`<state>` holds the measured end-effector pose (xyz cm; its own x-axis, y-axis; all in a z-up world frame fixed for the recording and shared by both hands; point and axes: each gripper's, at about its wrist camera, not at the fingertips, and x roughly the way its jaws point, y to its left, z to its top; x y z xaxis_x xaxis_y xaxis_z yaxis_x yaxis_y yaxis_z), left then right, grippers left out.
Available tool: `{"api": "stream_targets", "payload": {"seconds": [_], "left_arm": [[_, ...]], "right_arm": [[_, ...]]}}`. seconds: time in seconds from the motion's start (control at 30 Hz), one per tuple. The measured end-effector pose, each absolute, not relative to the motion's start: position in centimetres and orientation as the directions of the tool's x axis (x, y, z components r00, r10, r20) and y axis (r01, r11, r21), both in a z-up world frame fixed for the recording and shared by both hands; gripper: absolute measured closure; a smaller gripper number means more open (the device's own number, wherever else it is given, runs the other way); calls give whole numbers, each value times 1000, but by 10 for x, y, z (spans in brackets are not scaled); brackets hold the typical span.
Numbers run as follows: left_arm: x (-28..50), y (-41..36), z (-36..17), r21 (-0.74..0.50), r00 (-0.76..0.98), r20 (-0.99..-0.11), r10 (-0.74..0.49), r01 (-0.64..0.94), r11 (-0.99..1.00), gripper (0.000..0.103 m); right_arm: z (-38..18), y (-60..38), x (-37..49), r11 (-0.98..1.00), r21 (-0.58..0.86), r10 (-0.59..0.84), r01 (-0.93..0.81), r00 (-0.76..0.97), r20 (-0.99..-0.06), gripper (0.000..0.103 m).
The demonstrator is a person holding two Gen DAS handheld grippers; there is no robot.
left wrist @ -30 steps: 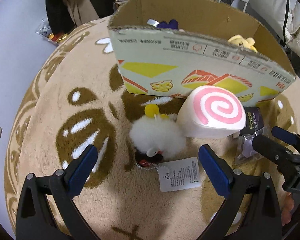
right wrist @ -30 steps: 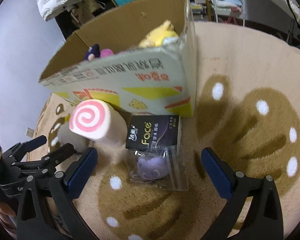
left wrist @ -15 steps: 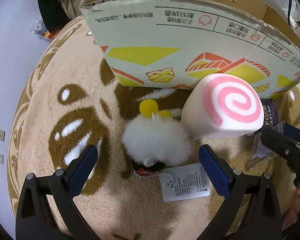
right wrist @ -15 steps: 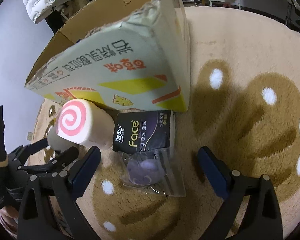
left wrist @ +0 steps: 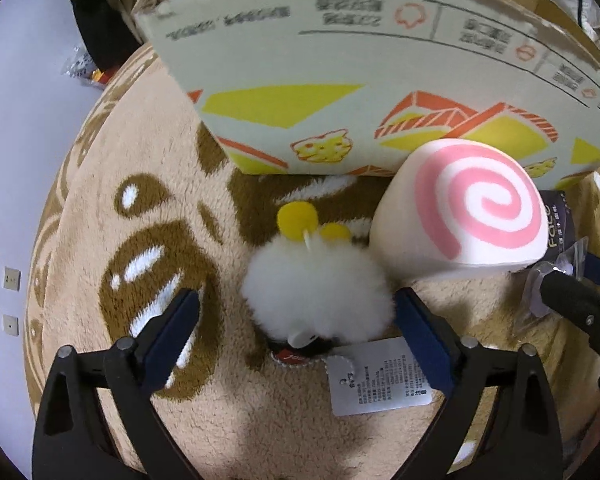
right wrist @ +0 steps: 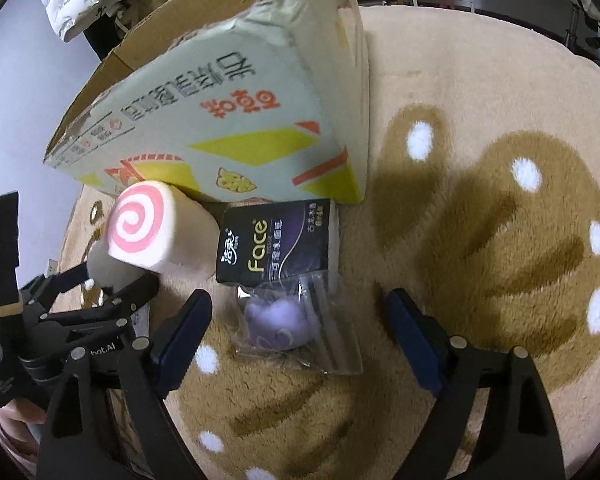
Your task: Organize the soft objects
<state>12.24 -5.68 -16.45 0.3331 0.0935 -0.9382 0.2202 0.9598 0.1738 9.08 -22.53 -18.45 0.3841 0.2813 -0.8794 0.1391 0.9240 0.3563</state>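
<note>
On the beige rug (left wrist: 100, 184), seen from the left wrist, the left gripper (left wrist: 298, 322) has a white plush (left wrist: 316, 288) between its blue pads; the jaws are closing, and the right pad is just at the fur while the left pad is apart from it. A paper tag (left wrist: 376, 376) lies at 6 o'clock from the plush, and the swirl cushion (left wrist: 460, 216) sits at 2 o'clock. Only the right wrist view shows well the black tissue pack (right wrist: 276, 240) and the bagged purple toy (right wrist: 276, 320) between the closing jaws of the right gripper (right wrist: 300, 328), whose pads are not touching it. The box (right wrist: 236, 120) stands at 12 o'clock in both views.

The inside of the box is hidden. The tissue pack is mostly cut off in the left view, and the dark thing under the plush is hard to make out.

Compared with a second ago, both pairs of jaws are narrower, and the left camera is lower and closer to the plush.
</note>
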Motion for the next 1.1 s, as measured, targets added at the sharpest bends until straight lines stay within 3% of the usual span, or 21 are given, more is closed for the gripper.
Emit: {"api": "stream_targets", "payload": {"seconds": [0.1, 0.17, 0.23, 0.37, 0.53, 0.87, 1.1], "left_arm": [[120, -63, -163, 162, 344, -937, 68, 252, 954, 24], [119, -65, -162, 121, 323, -946, 25, 280, 952, 45], [117, -68, -161, 111, 322, -947, 13, 288, 951, 53], [112, -72, -160, 118, 322, -947, 13, 309, 944, 65], [105, -70, -157, 109, 319, -948, 11, 291, 951, 68], [85, -55, -135, 100, 366, -931, 0, 256, 961, 68], [63, -51, -105, 73, 442, -896, -43, 241, 968, 69]], "right_arm": [[-184, -223, 86, 934, 335, 266, 128, 379, -886, 13], [-186, -219, 84, 939, 316, 246, 134, 376, -893, 19], [-188, -220, 82, 930, 336, 261, 148, 378, -888, 22], [-186, -231, 76, 920, 357, 277, 161, 380, -883, 39], [-185, -227, 72, 919, 369, 294, 141, 380, -877, 49], [-167, -229, 58, 906, 405, 313, 123, 449, -837, 92], [-131, -224, 39, 916, 399, 314, 49, 532, -786, 99]]}}
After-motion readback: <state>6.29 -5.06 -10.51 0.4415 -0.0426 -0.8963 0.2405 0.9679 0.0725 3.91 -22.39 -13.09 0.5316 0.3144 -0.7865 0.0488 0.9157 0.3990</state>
